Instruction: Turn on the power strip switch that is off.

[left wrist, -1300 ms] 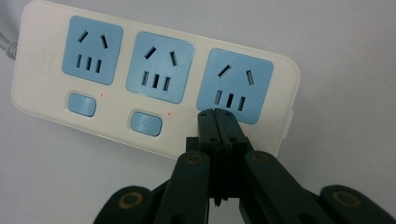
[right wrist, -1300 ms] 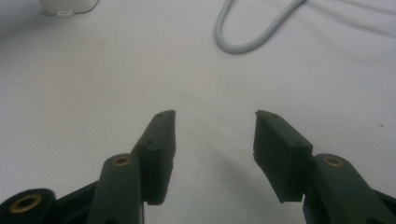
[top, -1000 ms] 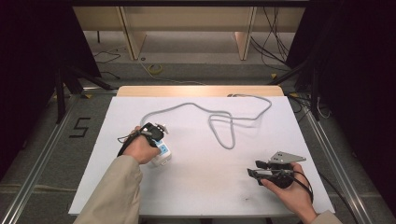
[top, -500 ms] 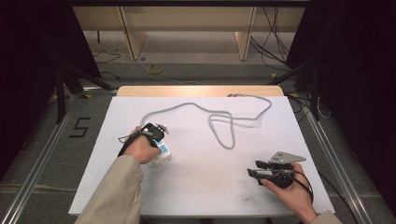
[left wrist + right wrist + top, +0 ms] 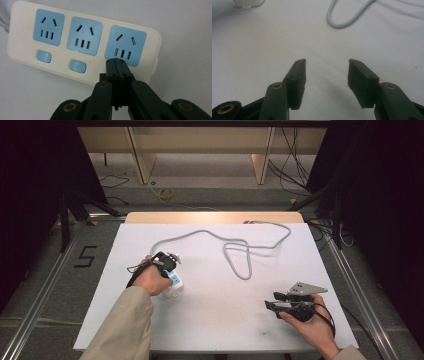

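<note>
A white power strip point(image 5: 82, 42) lies at about 8 o'clock on the counter point(image 5: 215, 320). The left tool point(image 5: 116, 62), jaws closed and holding nothing, presses where a third switch would sit, near the strip's end. Off-centre pressure could skid the light strip. The right tool point(image 5: 325, 72) rests open, empty, at 4 o'clock.

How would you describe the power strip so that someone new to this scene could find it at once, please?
Start at the white table and go to its left half, where the left hand-held gripper points down with its jaws together. Under its tips lies the power strip: a white block with three blue sockets, two blue buttons and a grey cable looping away.
</note>
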Demonstrator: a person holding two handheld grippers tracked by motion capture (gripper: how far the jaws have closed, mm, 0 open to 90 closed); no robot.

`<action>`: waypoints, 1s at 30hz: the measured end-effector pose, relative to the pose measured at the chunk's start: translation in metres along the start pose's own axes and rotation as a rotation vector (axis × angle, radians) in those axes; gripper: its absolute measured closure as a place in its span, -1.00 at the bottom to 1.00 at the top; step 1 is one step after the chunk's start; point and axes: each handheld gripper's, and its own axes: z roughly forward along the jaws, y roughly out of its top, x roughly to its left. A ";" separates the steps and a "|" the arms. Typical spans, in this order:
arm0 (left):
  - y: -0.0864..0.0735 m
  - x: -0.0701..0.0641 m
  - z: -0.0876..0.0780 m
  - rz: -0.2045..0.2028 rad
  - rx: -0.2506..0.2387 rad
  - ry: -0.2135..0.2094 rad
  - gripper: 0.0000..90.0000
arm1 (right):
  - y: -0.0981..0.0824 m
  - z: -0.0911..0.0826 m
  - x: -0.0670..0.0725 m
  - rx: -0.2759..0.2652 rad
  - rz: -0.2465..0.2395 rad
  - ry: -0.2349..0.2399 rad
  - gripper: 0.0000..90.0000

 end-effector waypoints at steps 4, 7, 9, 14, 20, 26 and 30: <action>0.000 0.001 0.000 -0.002 -0.006 -0.002 1.00 | 0.000 0.000 0.000 -0.002 0.001 0.000 0.10; -0.001 0.000 0.000 -0.003 -0.011 -0.002 1.00 | 0.000 0.000 0.000 -0.002 0.001 0.000 0.10; -0.001 0.000 0.000 0.001 -0.012 0.000 1.00 | 0.000 0.000 0.000 -0.002 0.001 0.000 0.10; -0.001 0.001 0.000 0.007 -0.012 0.000 1.00 | 0.000 0.000 0.000 -0.002 0.000 0.000 0.10; -0.003 0.001 0.000 0.002 -0.022 -0.005 1.00 | 0.000 0.000 0.000 0.001 0.001 0.000 0.10; -0.003 0.001 -0.002 0.005 -0.028 -0.018 1.00 | 0.000 0.000 0.000 0.001 0.001 0.001 0.10; -0.003 0.001 -0.002 0.003 -0.030 -0.019 1.00 | 0.000 0.000 0.000 0.002 -0.001 0.003 0.10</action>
